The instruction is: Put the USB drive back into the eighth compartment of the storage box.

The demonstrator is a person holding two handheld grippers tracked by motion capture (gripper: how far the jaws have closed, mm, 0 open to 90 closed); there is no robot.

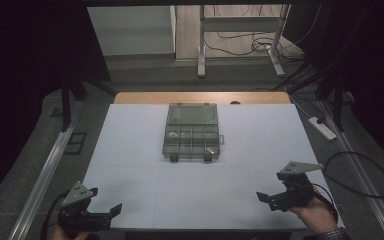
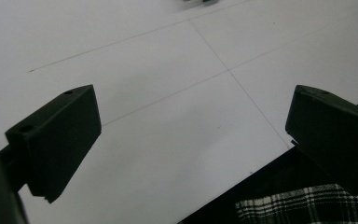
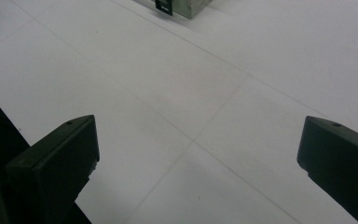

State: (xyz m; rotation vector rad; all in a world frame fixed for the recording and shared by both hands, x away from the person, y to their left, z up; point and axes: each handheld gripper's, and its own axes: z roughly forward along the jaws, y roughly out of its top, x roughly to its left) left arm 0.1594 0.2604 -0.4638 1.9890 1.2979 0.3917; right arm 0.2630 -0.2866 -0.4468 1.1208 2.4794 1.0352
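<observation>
Where the high view looked down on the table (image 1: 145, 185), its top was a smooth, matte white sheet crossed by thin seams, with a strip of bare wood at the far edge. A translucent grey plastic organiser box (image 1: 191, 132) lay near the middle, toward the far side, its flat lid hinged back and its shallow compartments exposed; small pieces lay in a few of them, too small to tell. The left tongs (image 1: 105, 201) sat at the near left corner, the right tongs (image 1: 269, 196) at the near right edge, both pointing inward and well apart from the box. A hand (image 1: 317, 215) with a plaid cuff gripped the right one from below.

In the left gripper view, the left tongs (image 2: 193, 123) stood wide apart over bare white table, their black jaws blocky and angular, holding nothing. Plaid cloth (image 2: 307, 205) showed beyond the table's near edge.

In the right gripper view, the right tongs (image 3: 198, 147) were likewise spread wide and held nothing. The box's corner (image 3: 186, 5) showed at the top, with a black latch.
</observation>
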